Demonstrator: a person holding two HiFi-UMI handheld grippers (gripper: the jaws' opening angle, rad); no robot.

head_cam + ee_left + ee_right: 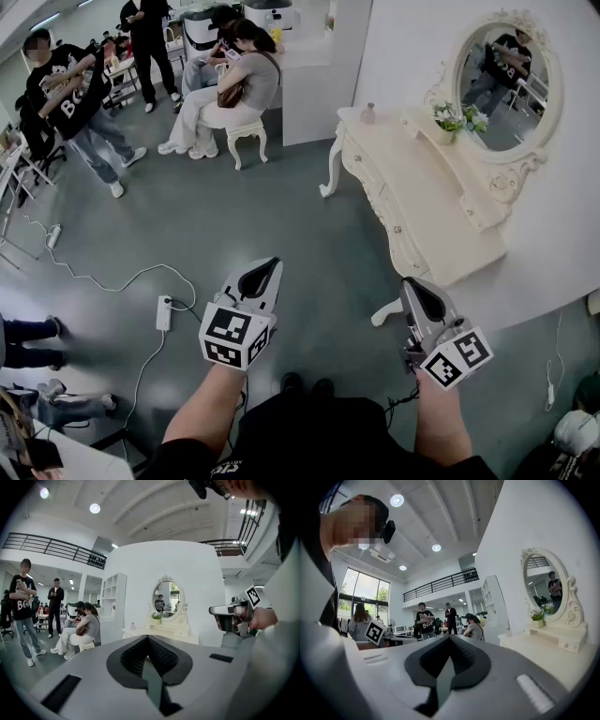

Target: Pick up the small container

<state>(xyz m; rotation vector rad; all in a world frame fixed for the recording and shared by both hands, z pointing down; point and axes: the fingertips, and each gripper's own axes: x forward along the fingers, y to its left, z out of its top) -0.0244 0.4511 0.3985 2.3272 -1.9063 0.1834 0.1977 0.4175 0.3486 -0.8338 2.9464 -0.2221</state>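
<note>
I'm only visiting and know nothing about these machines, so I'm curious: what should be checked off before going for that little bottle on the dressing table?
1. Target in sight: ok. The small bottle stands at the far corner of the dressing table.
2. Left gripper empty: ok, shut on nothing.
3. Right gripper empty: ok, shut on nothing.
4. Grippers opened for a grasp: not ok, both are shut.
5. Close enough to the bottle: not ok, both grippers hang over the floor, well short of it.
6. What the bottle holds: cannot tell.
</note>
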